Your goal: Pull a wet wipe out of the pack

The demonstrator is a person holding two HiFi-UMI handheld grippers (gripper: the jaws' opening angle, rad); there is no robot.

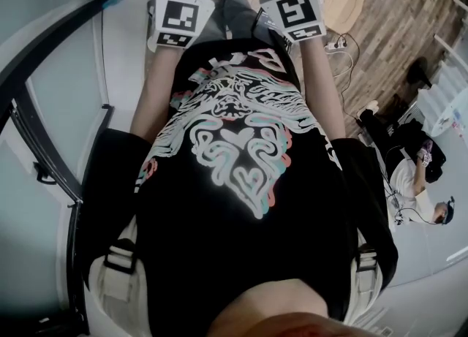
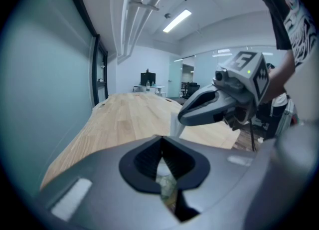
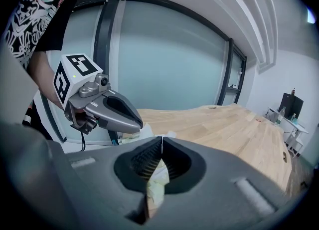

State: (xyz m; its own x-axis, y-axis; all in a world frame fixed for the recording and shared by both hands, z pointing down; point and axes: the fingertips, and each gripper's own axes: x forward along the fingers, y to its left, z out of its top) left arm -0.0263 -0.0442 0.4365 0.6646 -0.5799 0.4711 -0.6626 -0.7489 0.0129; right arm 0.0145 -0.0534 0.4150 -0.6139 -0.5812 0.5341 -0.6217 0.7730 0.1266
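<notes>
- Nearest the head camera is the person's black T-shirt (image 1: 241, 182) with a pale swirling print. Both forearms reach forward from it toward the top of the head view.
- At the ends of the arms sit the two marker cubes, the left one (image 1: 178, 21) and the right one (image 1: 300, 15), side by side and a little apart.
- The left gripper (image 2: 160, 139) has its jaws closed, the tips meeting in a thin seam. Pale, greenish stuff shows through the gap below the tips. I cannot tell whether it is pinched.
- The right gripper (image 3: 162, 140) likewise has its jaws pressed together at the tips, with a crumpled cream patch in the gap beneath them. No grip on it can be made out.
- What looks like the wet wipe pack (image 3: 142, 132) lies on the near edge of the table, just under both grippers' noses and mostly hidden by them. A white piece (image 2: 174, 125) stands up there.
- The wooden table (image 3: 224, 129) runs long beyond the grippers.
- Along one side stands a frosted glass wall (image 3: 164, 59).
- Far off are a dark monitor (image 2: 148, 79) and ceiling strip lights (image 2: 177, 20).
</notes>
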